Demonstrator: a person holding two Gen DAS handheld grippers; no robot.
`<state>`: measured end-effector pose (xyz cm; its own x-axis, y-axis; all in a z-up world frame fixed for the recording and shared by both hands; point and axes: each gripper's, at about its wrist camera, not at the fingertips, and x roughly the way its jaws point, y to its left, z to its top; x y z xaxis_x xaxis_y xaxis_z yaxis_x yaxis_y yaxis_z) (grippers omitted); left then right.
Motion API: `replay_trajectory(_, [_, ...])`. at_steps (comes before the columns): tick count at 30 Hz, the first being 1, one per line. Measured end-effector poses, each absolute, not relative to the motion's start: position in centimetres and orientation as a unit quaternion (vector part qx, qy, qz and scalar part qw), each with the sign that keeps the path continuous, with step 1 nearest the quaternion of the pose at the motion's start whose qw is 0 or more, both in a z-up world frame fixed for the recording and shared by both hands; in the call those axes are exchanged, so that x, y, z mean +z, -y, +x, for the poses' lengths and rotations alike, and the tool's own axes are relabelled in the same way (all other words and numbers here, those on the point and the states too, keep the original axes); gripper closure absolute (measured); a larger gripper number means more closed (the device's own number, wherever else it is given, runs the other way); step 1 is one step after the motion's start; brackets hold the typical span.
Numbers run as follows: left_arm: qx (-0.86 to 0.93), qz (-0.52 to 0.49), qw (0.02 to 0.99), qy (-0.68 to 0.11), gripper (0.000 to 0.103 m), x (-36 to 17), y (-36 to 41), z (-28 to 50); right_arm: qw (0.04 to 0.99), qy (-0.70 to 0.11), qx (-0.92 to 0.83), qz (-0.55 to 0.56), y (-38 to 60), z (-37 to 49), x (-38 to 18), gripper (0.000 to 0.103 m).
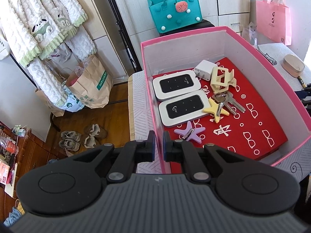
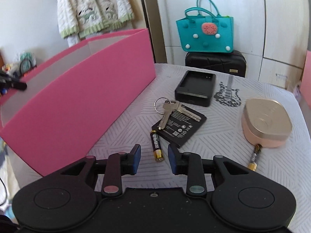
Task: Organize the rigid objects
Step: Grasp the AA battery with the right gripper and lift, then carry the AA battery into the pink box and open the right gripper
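Note:
A pink box (image 1: 258,44) with a red patterned floor holds two white wifi routers (image 1: 176,84), a white charger plug (image 1: 204,70), a beige hair claw (image 1: 222,78), keys (image 1: 229,101), and yellow (image 1: 215,109) and purple (image 1: 189,133) star clips. My left gripper (image 1: 159,145) straddles the box's near left wall (image 1: 155,116), the jaws close together on it. My right gripper (image 2: 154,158) is open just above an AA battery (image 2: 156,145). Beyond it lie a flat phone battery (image 2: 179,125), a key on a ring (image 2: 171,110) and a black battery charger (image 2: 195,88).
A pink-and-gold case (image 2: 266,123) sits at the right with a second AA battery (image 2: 254,156) beside it. The pink box's outer wall (image 2: 77,106) stands left of my right gripper. A teal bag (image 2: 204,33) on a black suitcase (image 2: 215,62) stands behind the table.

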<state>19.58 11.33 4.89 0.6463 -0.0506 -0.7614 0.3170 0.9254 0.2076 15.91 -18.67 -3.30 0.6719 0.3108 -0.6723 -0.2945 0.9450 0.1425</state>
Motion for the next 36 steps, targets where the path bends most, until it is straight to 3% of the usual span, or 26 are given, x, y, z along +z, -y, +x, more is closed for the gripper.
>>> replay_trajectory(2, [-0.103, 0.163, 0.893, -0.408, 0.096, 4.9, -11.3, 19.6, 0.919, -0.360, 0.162, -0.019, 17.9, 15.7, -3.4, 0.072])
replay_trajectory(3, [-0.103, 0.163, 0.892, -0.408, 0.096, 4.9, -11.3, 19.6, 0.920, -0.356, 0.161, -0.039, 17.4, 15.6, -3.4, 0.086])
replay_trajectory(4, [-0.103, 0.162, 0.892, -0.409, 0.096, 4.9, -11.3, 19.6, 0.920, -0.351, 0.164, -0.057, 17.0, 15.3, -3.4, 0.091])
replay_trajectory(13, [-0.112, 0.153, 0.886, -0.424, 0.096, 5.1, -11.7, 20.0, 0.913, -0.359, 0.185, -0.061, 16.7, 13.6, -1.8, 0.092])
replay_trajectory(25, [-0.135, 0.164, 0.873, -0.439, 0.096, 5.3, -12.0, 20.0, 0.917, -0.301, 0.259, -0.025, 14.6, 12.7, 7.9, 0.092])
replay_trajectory(36, [-0.145, 0.152, 0.871, -0.444, 0.097, 5.6, -12.6, 20.2, 0.839, -0.407, 0.361, -0.021, 5.6, 18.4, 6.5, 0.091])
